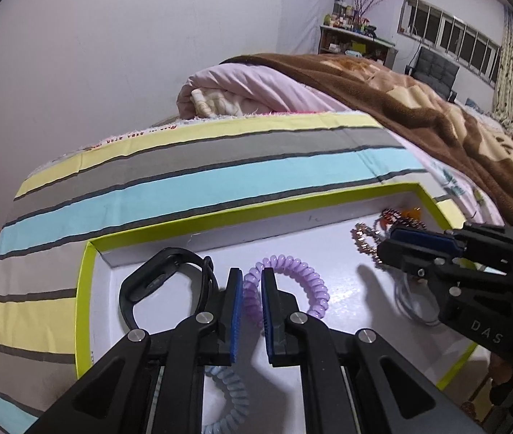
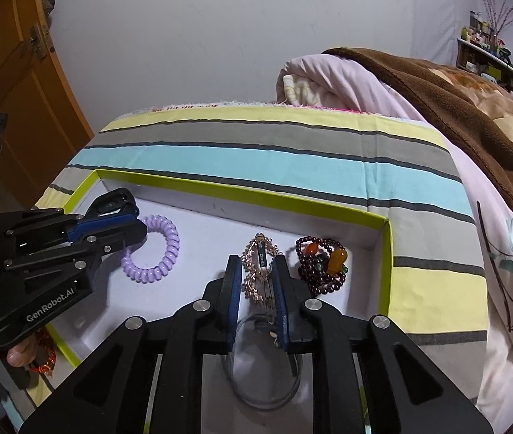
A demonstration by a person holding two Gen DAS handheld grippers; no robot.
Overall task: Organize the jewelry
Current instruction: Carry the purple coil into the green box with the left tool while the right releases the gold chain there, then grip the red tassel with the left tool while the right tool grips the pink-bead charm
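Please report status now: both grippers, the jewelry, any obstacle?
Left gripper shut on purple coil band. Right gripper open around rose-gold chain. Bead bracelet beside it, apart.

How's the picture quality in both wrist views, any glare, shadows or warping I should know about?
Left wrist view: strong fisheye bending of the striped bedsheet, dark corners; a soft gripper shadow and mild sheen on the white tray floor. Right wrist view: same warping, even indoor light, purple coil hair tie and rose-gold chain sharp; far shelf small and blurry.
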